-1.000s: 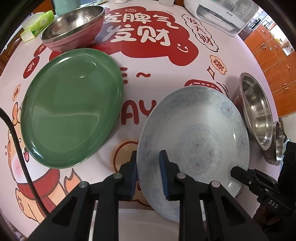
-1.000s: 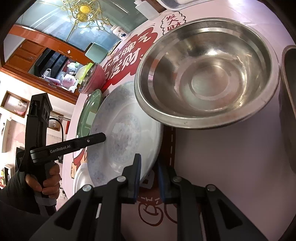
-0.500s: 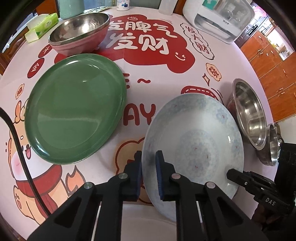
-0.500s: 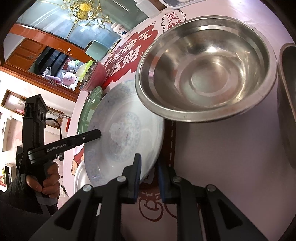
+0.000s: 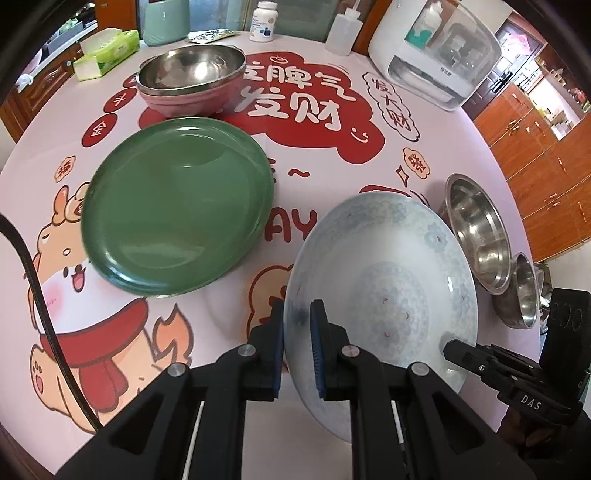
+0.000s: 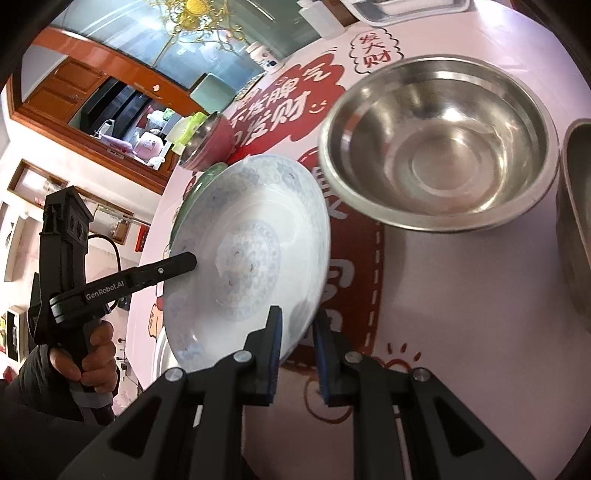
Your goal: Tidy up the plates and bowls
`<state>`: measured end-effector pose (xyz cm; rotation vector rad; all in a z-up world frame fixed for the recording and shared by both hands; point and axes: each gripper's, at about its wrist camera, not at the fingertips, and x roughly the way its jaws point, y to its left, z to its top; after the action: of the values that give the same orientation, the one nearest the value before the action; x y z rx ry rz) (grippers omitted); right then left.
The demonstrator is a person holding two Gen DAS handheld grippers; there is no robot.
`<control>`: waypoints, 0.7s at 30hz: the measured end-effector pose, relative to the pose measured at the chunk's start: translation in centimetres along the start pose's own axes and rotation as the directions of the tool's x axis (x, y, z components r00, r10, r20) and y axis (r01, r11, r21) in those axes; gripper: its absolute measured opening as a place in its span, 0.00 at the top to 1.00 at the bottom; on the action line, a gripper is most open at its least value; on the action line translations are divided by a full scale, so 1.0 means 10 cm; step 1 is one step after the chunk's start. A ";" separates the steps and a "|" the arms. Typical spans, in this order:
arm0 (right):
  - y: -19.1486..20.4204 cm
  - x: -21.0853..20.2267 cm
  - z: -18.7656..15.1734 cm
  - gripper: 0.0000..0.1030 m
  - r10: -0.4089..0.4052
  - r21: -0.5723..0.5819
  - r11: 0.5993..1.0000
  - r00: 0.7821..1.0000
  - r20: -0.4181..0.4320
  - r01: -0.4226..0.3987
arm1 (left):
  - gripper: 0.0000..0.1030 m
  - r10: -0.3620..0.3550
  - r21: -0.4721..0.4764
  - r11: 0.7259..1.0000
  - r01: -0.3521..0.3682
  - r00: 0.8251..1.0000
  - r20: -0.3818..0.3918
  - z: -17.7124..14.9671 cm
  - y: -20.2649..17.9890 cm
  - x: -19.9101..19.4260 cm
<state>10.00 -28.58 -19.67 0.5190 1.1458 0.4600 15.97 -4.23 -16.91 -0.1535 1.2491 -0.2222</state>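
A white plate with a blue pattern [image 5: 388, 291] is held off the table, tilted, between both grippers. My left gripper [image 5: 297, 343] is shut on its near-left rim. My right gripper [image 6: 297, 343] is shut on the opposite rim of the same plate [image 6: 251, 251]. A green plate [image 5: 177, 218] lies flat on the table to the left. A steel bowl nested in a pink bowl [image 5: 192, 83] stands behind it. A large steel bowl [image 6: 439, 144] and a second steel bowl [image 6: 576, 221] stand at the right; both also show in the left wrist view [image 5: 476, 232].
The round table has a pink printed cloth [image 5: 314, 107]. At the back are a white appliance [image 5: 436, 48], a squeeze bottle [image 5: 343, 33], a pill bottle [image 5: 262, 20], a tissue pack [image 5: 107, 53] and a green container [image 5: 162, 20].
Both grippers have lifted the white plate off the table and tilted it more upright. The left gripper's jaws closed in on its rim. The bowls and green plate have not moved.
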 end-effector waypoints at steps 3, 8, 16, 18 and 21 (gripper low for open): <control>0.09 -0.03 -0.04 0.84 0.000 -0.016 1.000 1.000 0.007 0.000 | 0.89 -0.005 -0.008 1.000 0.005 1.000 0.015 -0.08 0.05 -0.09; 0.25 -0.09 -0.15 0.84 0.000 -0.045 0.999 1.000 0.015 0.001 | 0.89 -0.014 -0.018 1.000 0.015 0.999 0.043 -0.22 0.14 -0.27; 0.50 -0.11 -0.41 0.84 -0.018 -0.076 0.997 1.000 0.010 0.019 | 0.89 -0.022 -0.024 0.999 0.024 0.997 0.076 -0.52 0.30 -0.51; 0.56 -0.11 -0.49 0.84 -0.019 -0.079 0.997 1.000 0.011 0.020 | 0.89 -0.023 -0.026 0.999 0.025 0.997 0.078 -0.60 0.35 -0.57; 0.66 -0.12 -0.58 0.84 -0.021 -0.092 0.996 1.000 0.011 0.022 | 0.89 -0.020 -0.029 0.999 0.023 0.997 0.080 -0.74 0.42 -0.65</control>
<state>3.63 -23.17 -16.70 0.4285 1.1143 0.4888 7.37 1.54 -14.21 -0.2000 1.1722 -0.2138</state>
